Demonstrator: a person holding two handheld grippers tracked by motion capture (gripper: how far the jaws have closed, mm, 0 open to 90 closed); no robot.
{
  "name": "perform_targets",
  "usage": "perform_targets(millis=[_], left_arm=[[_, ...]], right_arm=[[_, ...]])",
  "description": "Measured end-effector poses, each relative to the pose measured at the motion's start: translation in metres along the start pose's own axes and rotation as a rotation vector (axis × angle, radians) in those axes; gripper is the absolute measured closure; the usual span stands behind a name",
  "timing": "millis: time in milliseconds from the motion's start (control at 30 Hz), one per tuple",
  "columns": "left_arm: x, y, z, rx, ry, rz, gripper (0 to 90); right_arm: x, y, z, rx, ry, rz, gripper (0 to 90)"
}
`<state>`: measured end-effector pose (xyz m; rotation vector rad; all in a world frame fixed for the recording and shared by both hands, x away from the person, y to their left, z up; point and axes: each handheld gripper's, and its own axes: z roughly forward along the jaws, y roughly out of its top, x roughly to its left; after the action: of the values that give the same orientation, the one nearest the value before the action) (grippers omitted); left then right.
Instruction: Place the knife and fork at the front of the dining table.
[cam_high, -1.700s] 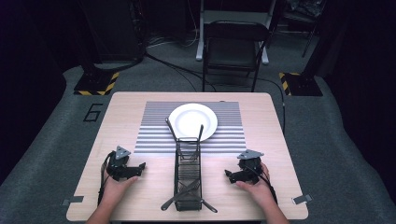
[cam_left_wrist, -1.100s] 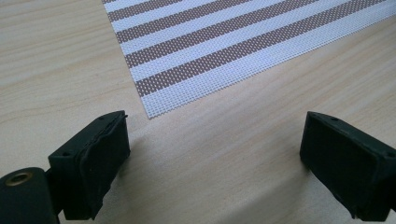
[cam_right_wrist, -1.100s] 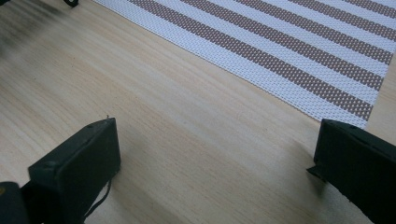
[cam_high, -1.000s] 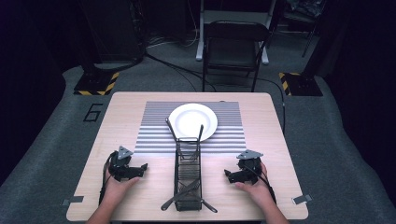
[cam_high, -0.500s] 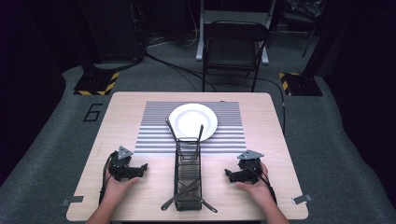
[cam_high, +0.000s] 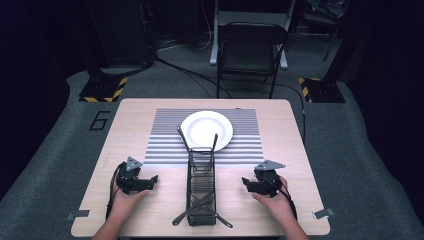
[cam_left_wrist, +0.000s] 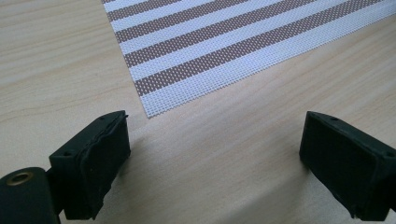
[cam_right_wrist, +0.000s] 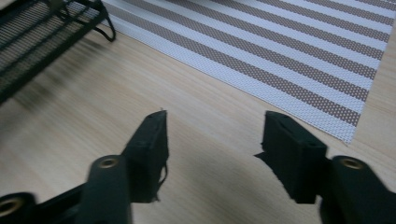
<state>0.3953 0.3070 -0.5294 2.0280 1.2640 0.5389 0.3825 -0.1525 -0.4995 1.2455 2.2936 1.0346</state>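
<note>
Resting on the wooden surface (cam_high: 150, 115), both tongs lie low in the frame of the high view. The left tongs (cam_high: 152, 178) stand wide open and hold nothing. The right tongs (cam_high: 245, 181) have just been closing, half open, with nothing between them. The black wire rack (cam_high: 201, 187) stands between them, apart from both.

left gripper (cam_high: 150, 180): black, grey triangular plate; right gripper (cam_high: 246, 183): black, cabled
</note>
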Motion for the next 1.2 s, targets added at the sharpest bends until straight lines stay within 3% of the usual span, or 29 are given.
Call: perform_targets(millis=[200,433,567,767,1200], left_arm=[[0.0,0.0,0.0,-0.002,0.001,0.001,8.4],[0.0,0.0,0.0,0.0,-0.001,0.001,8.4],[0.0,0.0,0.0,0.0,-0.001,0.001,8.4],[0.0,0.0,0.0,0.001,-0.001,0.001,8.5],[0.0,0.0,-0.001,0.006,-0.003,0.006,8.5]], right_arm=[[0.011,0.01,-0.012,-0.03,-0.008,-0.021,45.8],[0.017,0.02,-0.022,-0.035,0.019,-0.025,48.8],[0.023,0.031,-0.029,-0.064,0.032,-0.039,53.1],[0.026,0.043,-0.032,-0.085,0.06,-0.034,57.3],[0.036,0.072,-0.036,-0.102,0.101,-0.077,63.6]])
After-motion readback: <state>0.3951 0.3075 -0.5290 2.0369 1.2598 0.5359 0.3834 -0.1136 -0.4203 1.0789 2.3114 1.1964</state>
